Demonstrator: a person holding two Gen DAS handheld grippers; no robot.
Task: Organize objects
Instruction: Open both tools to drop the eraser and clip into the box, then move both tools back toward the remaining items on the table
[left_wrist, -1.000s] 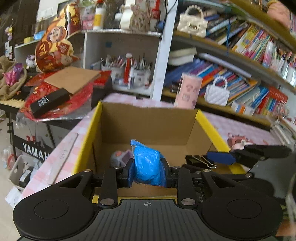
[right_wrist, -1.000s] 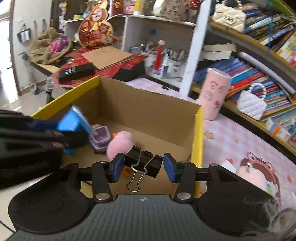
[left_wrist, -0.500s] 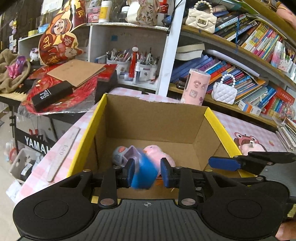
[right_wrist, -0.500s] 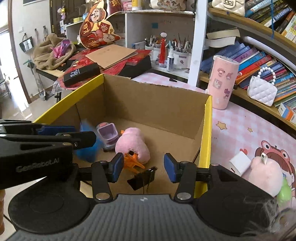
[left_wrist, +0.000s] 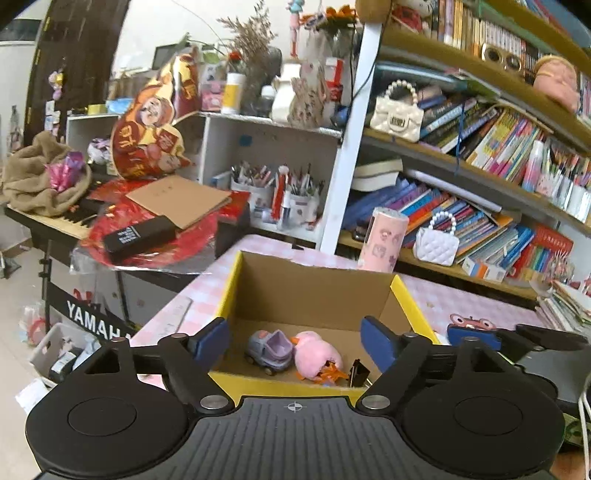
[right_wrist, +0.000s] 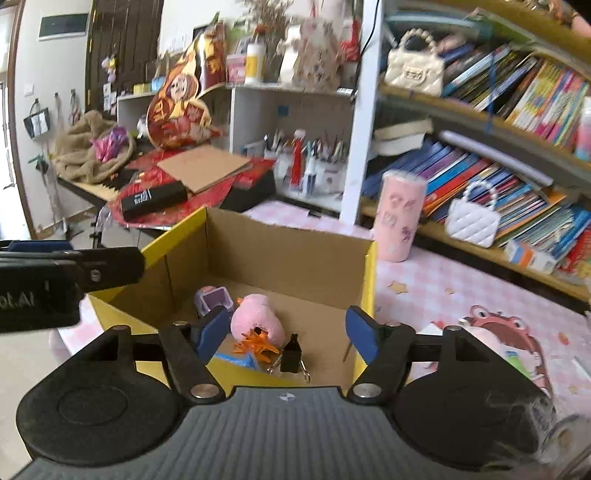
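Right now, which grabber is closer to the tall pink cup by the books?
Right. The right gripper hangs over the box's side nearest the pink cup; the left gripper is farther over, across the box.

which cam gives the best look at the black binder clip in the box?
Right wrist. The binder clip sits whole on the box floor beside the pink plush, wire handles visible. In the left wrist view only its top shows above the box's near yellow rim.
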